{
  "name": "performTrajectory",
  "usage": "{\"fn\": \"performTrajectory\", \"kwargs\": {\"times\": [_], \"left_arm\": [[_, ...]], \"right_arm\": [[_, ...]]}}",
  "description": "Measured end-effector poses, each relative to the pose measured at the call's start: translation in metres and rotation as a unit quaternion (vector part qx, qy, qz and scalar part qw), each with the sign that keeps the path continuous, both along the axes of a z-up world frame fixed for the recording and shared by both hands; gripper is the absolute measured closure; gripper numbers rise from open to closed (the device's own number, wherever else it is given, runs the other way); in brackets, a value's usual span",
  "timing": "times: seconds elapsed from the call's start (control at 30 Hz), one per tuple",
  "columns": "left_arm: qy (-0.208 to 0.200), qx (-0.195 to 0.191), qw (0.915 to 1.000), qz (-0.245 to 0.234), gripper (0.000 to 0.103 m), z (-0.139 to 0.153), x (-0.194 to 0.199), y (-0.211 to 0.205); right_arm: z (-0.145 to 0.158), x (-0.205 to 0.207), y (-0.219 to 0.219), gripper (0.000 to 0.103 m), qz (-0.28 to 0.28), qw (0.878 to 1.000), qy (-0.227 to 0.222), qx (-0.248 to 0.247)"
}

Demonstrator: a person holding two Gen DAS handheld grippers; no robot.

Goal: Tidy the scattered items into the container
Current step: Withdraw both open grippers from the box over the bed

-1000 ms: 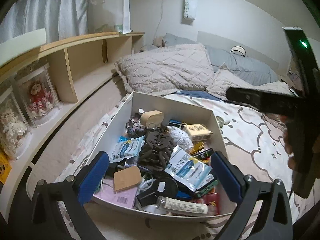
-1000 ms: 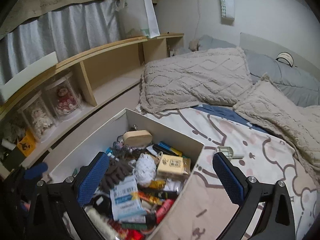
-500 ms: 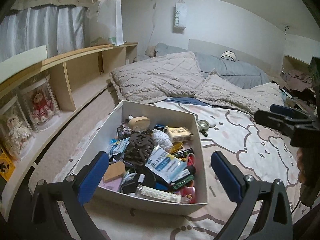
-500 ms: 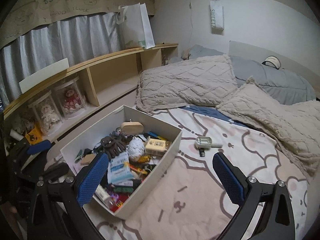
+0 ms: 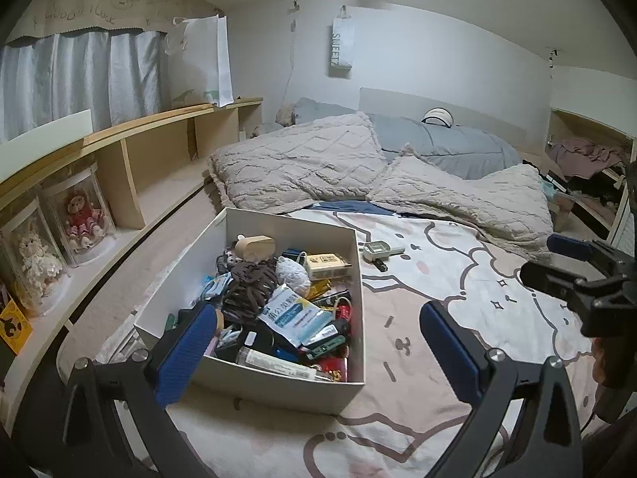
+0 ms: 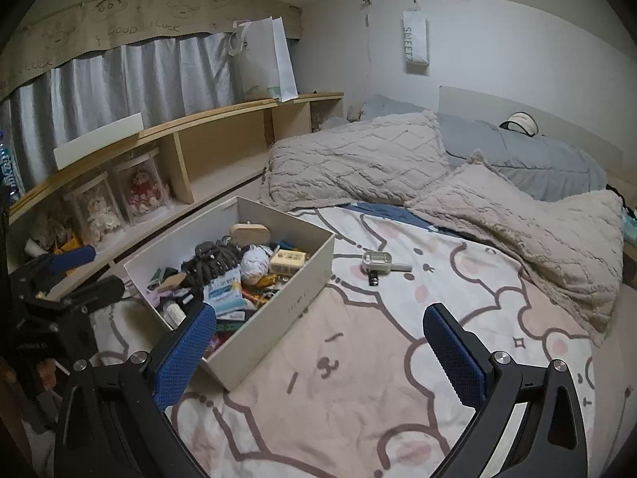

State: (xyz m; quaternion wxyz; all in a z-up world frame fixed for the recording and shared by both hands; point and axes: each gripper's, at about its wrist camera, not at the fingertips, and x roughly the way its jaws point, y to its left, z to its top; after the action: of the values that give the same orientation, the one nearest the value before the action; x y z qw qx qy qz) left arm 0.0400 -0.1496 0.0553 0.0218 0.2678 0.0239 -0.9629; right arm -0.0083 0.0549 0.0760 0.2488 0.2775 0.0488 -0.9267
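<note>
A white box [image 5: 357,263] [image 6: 302,279] sits on the bed, packed with several small items: packets, a brown knitted piece [image 5: 249,285], a white ball [image 6: 254,265], a tube. Just right of the box, a small grey device [image 5: 380,250] [image 6: 380,261] and a little black piece [image 5: 380,266] [image 6: 373,279] lie loose on the sheet. My left gripper [image 5: 318,342] hovers open over the box's near right corner, empty. To the box's right, above the sheet, my right gripper [image 6: 318,342] is held open with nothing in it. Each gripper shows at the edge of the other's view.
Beige pillows [image 5: 294,167] and a grey duvet [image 5: 450,147] fill the bed's far end. A wooden shelf [image 5: 131,167] with doll cases [image 5: 83,207] runs along the left. Bare patterned sheet [image 6: 358,378] lies right of the box.
Both grippers have pulled back and up from the box, so it looks smaller and more of the bed shows. Both stay open.
</note>
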Motion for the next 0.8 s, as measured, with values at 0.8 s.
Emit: {"fn": "performTrajectory", "kwargs": {"times": [0.8], "left_arm": [[0.002, -0.012, 0.9999, 0.003, 0.000, -0.005, 0.016, 0.025]], "right_arm": [[-0.011, 0.021, 0.030, 0.000, -0.004, 1.000, 0.016, 0.004]]}}
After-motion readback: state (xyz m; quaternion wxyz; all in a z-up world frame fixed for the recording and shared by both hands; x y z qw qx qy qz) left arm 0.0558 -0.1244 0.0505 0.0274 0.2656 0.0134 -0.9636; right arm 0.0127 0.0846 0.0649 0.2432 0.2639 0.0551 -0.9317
